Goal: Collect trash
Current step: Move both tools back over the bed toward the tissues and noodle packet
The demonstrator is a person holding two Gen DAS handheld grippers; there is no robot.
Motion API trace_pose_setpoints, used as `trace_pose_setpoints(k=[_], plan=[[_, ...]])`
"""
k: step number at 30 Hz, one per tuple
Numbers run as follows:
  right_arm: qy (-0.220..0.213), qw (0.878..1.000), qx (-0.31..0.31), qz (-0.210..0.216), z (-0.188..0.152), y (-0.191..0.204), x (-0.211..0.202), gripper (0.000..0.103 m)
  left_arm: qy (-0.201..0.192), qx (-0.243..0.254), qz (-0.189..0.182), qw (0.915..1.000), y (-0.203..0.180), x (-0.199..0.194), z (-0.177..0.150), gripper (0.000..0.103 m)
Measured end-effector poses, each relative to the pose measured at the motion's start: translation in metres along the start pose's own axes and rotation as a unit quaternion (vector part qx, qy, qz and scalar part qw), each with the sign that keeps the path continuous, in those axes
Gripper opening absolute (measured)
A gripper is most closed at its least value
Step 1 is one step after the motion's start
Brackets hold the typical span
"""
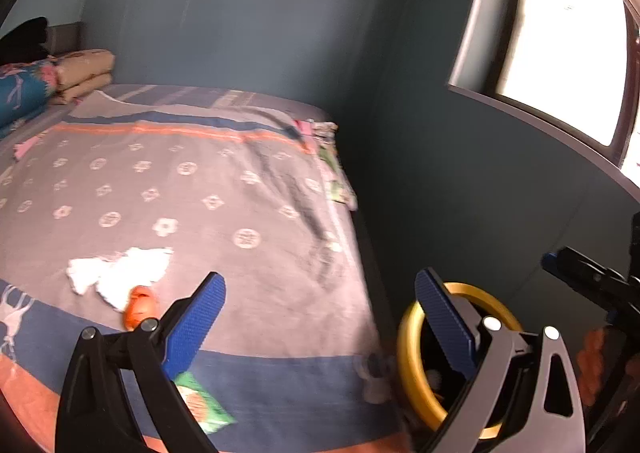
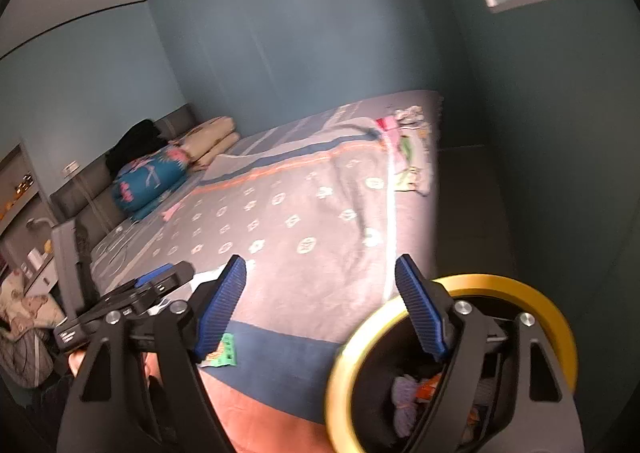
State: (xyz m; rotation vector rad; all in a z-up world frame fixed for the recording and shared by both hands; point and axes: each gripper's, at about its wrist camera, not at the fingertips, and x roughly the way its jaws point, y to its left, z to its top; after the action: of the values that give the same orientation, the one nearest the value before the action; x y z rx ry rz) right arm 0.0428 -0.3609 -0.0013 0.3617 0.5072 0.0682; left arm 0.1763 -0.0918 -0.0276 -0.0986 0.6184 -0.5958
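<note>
- The left gripper [image 1: 320,313] stands wide open above the near part of the bed [image 1: 248,189], and nothing is between its blue pads.
- The right gripper [image 2: 320,301] is also open and holds nothing. One of its fingers reaches over the rim of the bin – the other finger hangs over the bed cover.
- The bin [image 2: 452,365] is black inside with a yellow rim, and it stands on the floor just beside the near corner of the bed. In the left wrist view the same bin [image 1: 408,353] shows partly behind the right-hand finger of the left gripper.
- Some trash already lies inside the bin: a pale purple crumpled piece and something orange. More I cannot tell, because the gripper hides part of it.
- On the bed cover lies white crumpled paper [image 1: 120,273], spread out in several torn pieces.
- An orange crumpled piece [image 1: 140,307] touches the near edge of the white paper.
- A green wrapper [image 1: 204,407] lies on the blue stripe of the cover, close to the bed's near edge and partly under the left finger of the left gripper. The right wrist view shows this wrapper [image 2: 222,353] too.
- At the far end of the bed are folded blankets [image 1: 80,73] and a blue patterned bundle [image 1: 20,93].
- A bright window [image 1: 560,53] is in the wall beyond the bin.
</note>
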Motion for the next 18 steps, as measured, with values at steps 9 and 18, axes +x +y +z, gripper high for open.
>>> trace_pose_setpoints(k=[9, 18], plan=[[0.045, 0.996, -0.052, 0.050, -0.011, 0.069, 0.051, 0.076, -0.014, -0.034, 0.073, 0.9967, 0.080, -0.012, 0.005, 0.093], [0.110, 0.985, -0.101, 0.082, -0.042, 0.131, 0.112, 0.079, -0.005, -0.081, 0.131, 0.9880, 0.166, -0.009, -0.002, 0.093]])
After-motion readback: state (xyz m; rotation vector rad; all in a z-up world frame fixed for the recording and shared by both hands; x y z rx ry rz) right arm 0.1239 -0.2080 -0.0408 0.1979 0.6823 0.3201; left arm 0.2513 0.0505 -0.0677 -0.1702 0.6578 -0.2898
